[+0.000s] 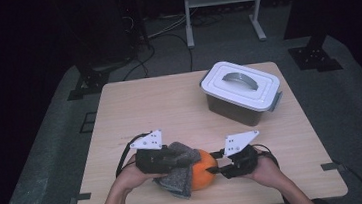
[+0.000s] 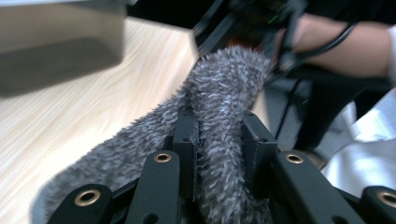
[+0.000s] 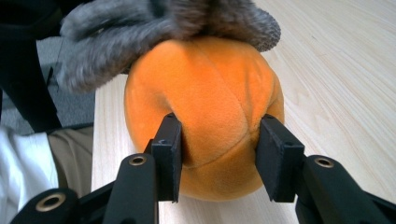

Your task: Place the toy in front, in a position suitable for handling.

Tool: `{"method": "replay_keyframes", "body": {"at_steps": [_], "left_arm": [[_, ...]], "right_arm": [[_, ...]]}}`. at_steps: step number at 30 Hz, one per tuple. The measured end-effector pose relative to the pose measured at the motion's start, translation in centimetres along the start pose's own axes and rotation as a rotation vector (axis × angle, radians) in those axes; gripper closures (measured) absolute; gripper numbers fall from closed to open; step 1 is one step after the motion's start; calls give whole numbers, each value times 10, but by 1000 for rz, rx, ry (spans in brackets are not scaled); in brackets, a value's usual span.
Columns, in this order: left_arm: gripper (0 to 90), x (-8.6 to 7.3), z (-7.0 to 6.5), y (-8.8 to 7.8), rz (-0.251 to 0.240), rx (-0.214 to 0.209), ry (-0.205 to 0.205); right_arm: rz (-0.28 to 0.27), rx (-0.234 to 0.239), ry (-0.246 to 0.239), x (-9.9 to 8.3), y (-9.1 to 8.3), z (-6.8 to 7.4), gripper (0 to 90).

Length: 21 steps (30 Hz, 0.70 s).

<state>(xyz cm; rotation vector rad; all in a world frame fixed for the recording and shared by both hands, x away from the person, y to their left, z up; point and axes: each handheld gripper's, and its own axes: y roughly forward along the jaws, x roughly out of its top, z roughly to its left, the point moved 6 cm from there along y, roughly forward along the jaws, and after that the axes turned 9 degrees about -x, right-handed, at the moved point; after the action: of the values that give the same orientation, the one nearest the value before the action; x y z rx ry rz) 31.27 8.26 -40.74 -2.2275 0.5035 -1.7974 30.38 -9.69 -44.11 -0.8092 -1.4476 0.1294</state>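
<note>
1. Plush ball: orange, round, seamed like a pumpkin, short velvety nap. Sits on the counter near the front edge, between the two tools.
2. Right tool: clamped on the ball's near side; the plush dents inward at the left pad, so the stuffing is soft and gives.
3. Handling, by judgement: light, squashy, not fragile. The nap gives fair friction, but a round soft body can squirt out of a shallow pinch, so the grip should go deep, across the widest part or along a seam.
4. Cloth: grey, shaggy, long-pile, limp. Draped over the ball's top and far side.
5. Left tool: clenched on a bunched fold of the cloth. Probably light and floppy; a fold grip holds well, while the loose ends will drag.
6. Box: rigid plastic, dark body, white lid w/ grey handle, well apart at the counter's far right.
7. Counter: pale wood-grain, smooth, flat.
</note>
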Motion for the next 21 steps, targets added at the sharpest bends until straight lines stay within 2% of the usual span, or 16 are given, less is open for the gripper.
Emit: {"method": "replay_keyframes", "body": {"at_steps": [1,6,10,13,15,19,21], "left_arm": [[709,2,-2,3,9,-6,12],[709,3,-5,14,26,-24,20],[709,-2,1,7,39,11,14],[708,-10,9,-3,26,42,-26],[708,-14,11,-6,20,41,-44],[708,-17,11,-3,24,21,-52],[708,-17,8,1,37,-3,-45]], "right_arm": [[-5,3,21,1,0,0,547],[11,-4,1,0,3,3,547],[0,16,-44,-5,1,1,556],[2,16,-63,-9,-1,-3,555],[5,26,-42,-12,-1,-5,532],[15,55,28,-11,1,-6,350],[16,71,60,-9,1,-6,292]]}}
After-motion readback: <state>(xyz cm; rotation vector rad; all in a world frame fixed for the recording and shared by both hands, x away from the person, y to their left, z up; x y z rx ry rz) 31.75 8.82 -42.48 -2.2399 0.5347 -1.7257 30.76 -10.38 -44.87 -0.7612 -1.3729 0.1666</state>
